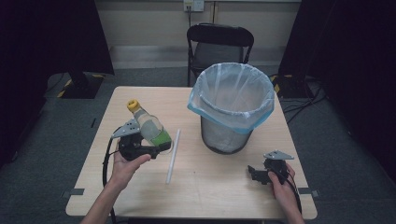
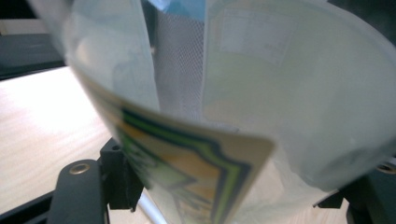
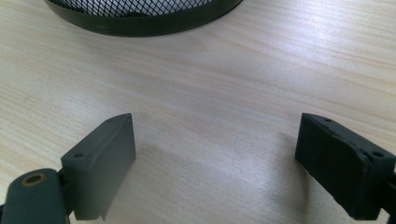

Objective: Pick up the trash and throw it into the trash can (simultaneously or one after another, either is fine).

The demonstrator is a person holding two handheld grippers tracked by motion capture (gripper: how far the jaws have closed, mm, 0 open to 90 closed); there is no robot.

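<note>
A light wooden table (image 1: 210, 186) carries a mesh bin (image 1: 226, 135) lined with a bag, and 1 white tube (image 1: 173, 156) lying beside it.

The setting is a staged recording area of a lab or studio type, not a home. A light wooden bench (image 1: 205, 182) stands on grey carpet (image 1: 60, 135). Dark curtains (image 1: 42, 37) close off both sides. A black folding chair (image 1: 219, 46) stands behind the bench against a pale wall, where a wall socket (image 1: 194, 5) carries a plugged-in cable. Cables (image 1: 303, 100) run loose across the floor at the right. Tape marks (image 1: 72, 192) fix the bench position.
</note>
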